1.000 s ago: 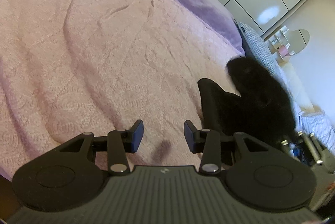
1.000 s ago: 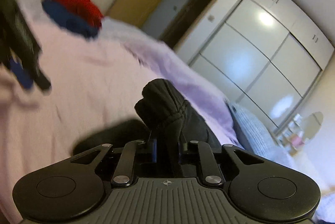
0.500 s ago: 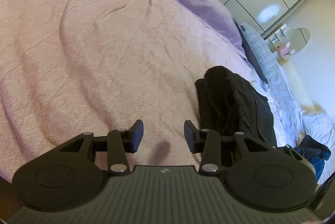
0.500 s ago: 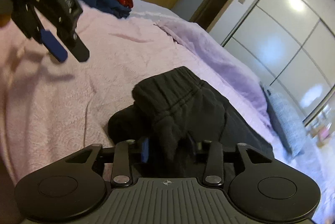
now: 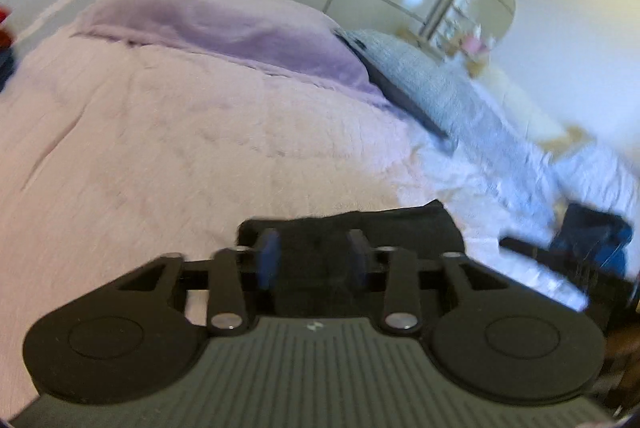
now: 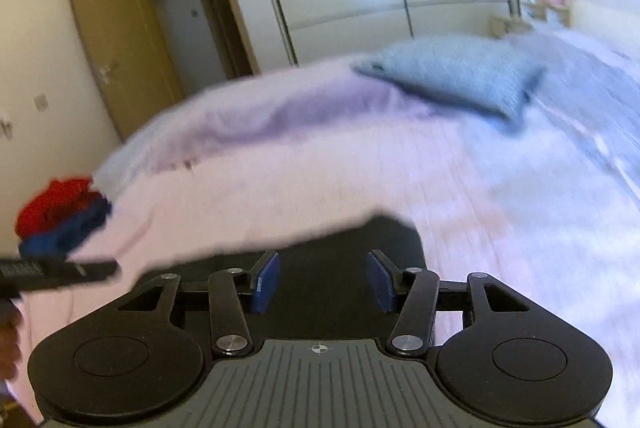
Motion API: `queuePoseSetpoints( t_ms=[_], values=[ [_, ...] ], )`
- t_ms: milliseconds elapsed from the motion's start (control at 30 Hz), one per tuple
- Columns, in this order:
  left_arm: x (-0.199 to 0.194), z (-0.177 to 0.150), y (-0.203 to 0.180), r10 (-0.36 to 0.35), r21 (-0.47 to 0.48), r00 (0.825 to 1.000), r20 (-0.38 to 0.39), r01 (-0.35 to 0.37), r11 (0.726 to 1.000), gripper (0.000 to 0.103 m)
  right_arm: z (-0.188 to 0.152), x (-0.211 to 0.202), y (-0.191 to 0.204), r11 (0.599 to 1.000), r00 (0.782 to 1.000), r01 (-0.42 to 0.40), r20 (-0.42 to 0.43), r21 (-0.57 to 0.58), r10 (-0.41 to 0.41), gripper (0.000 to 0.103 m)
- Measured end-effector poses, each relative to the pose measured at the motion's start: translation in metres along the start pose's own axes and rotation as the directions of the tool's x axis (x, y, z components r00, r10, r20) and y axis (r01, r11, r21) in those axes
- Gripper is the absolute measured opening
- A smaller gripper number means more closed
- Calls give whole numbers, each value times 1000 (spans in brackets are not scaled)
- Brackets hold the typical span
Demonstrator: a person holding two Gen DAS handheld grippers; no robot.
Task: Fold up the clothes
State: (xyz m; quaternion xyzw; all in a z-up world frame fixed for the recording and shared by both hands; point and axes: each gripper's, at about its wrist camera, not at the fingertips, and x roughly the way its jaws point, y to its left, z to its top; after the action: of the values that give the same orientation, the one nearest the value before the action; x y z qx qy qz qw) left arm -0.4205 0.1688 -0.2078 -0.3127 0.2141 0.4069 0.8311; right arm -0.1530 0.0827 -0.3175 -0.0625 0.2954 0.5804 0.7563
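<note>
Left wrist view
Left gripper [image 5: 313, 258]: jaws apart, nothing clamped; black garment [image 5: 352, 232] shows between and just beyond the blue pads [image 5: 267, 260].
Black garment: lies flat on the pink bedspread [image 5: 160, 148], near the camera-side edge of the bed.
Lilac blanket [image 5: 224, 28]: bunched along the bedspread's far edge.
Grey pillow [image 5: 420, 76]: right of the lilac blanket, on the far side of the garment.
Dark blue clothing [image 5: 592, 236]: right of the garment, well apart from it (blurred, kind unclear).

Right wrist view
Right gripper [image 6: 323, 282]: jaws wide apart, empty, hovering over the black garment [image 6: 320, 268]; contact cannot be told.
Red and blue clothes pile [image 6: 60, 216]: far left of the garment, on the bedspread [image 6: 360, 180].
Left gripper [image 6: 56, 272]: at the left edge, beside the pile (blurred).
Grey pillow [image 6: 452, 76]: beyond the garment, to the right.
</note>
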Motion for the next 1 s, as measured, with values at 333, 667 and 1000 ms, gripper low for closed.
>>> queuePoseSetpoints(
  t_ms=[333, 667, 1000],
  values=[
    [97, -16, 2, 237, 170, 972, -10, -232, 958, 3, -17, 120, -33, 995, 987, 61, -143, -84, -73, 37],
    [33, 2, 1, 107, 90, 989, 99, -116, 989, 2, -24, 60, -40, 1000, 996, -15, -90, 15, 16, 37],
    [46, -34, -20, 108, 195, 994, 28, -111, 974, 10, -68, 53, -34, 1000, 986, -26, -165, -7, 24, 36]
  ],
)
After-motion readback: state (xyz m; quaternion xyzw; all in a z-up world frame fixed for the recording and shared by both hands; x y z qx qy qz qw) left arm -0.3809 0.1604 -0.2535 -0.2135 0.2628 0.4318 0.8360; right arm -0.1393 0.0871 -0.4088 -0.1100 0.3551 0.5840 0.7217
